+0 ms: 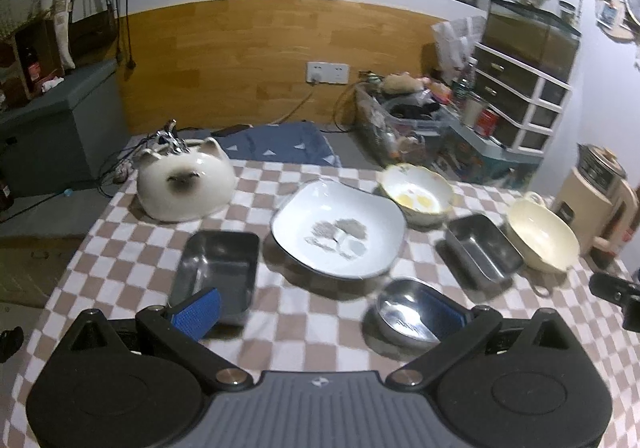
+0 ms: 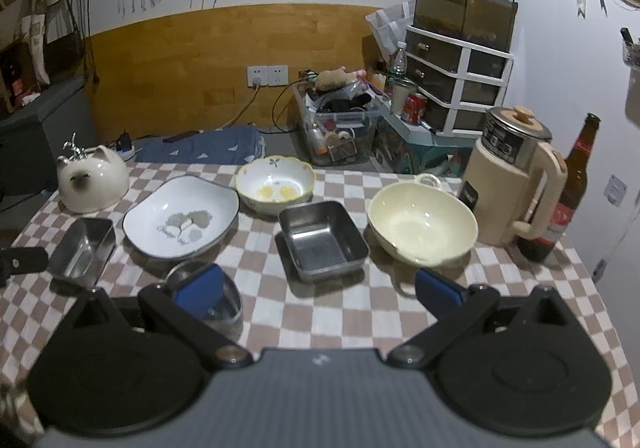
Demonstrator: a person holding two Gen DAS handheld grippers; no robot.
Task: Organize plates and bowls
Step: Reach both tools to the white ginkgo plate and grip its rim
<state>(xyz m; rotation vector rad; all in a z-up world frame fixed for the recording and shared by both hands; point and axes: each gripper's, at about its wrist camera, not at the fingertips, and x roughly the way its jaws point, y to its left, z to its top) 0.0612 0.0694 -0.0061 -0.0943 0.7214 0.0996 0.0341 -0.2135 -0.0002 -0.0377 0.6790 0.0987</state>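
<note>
Checkered tabletop (image 2: 328, 312) with seven vessels, seen from both wrist views.

Left claw (image 1: 318, 310): wide open, empty, above the near edge; blue pads (image 1: 198, 312) spread over the left tin (image 1: 216, 276) and the steel bowl (image 1: 408, 312).

Right claw (image 2: 320, 292): wide open, empty; one pad over the steel bowl (image 2: 212, 300), the other just before the cream bowl (image 2: 422, 226).

Back left: cat-face bowl (image 1: 186, 182), upside down, cutlery behind it.

Centre: white plate (image 1: 338, 228) with a grey tree print, upright, empty, touching or just short of the flowered bowl (image 1: 416, 190) behind it; contact not discernible.

Flowered bowl (image 2: 275, 182): upright, yellow spots inside.

Right tin (image 2: 323, 244): rectangular, steel, empty, between plate (image 2: 180, 218) and cream bowl, apart from both.

Left tin (image 2: 82, 250): rectangular, steel, just left of the plate, near the tabletop's left edge.

Steel bowl: small, oval, nearest the front, in front of the plate.

Cream bowl (image 1: 542, 234): handled, empty, at the right, just beside a beige jug (image 2: 516, 184) and a brown bottle (image 2: 576, 176).

Far right of the left view: dark part of the other tool (image 1: 616, 294). Far left of the right view: likewise (image 2: 20, 262).

Behind the tabletop: blue cloth (image 2: 204, 146), clear bin (image 2: 340, 128), drawer unit (image 2: 456, 80).
</note>
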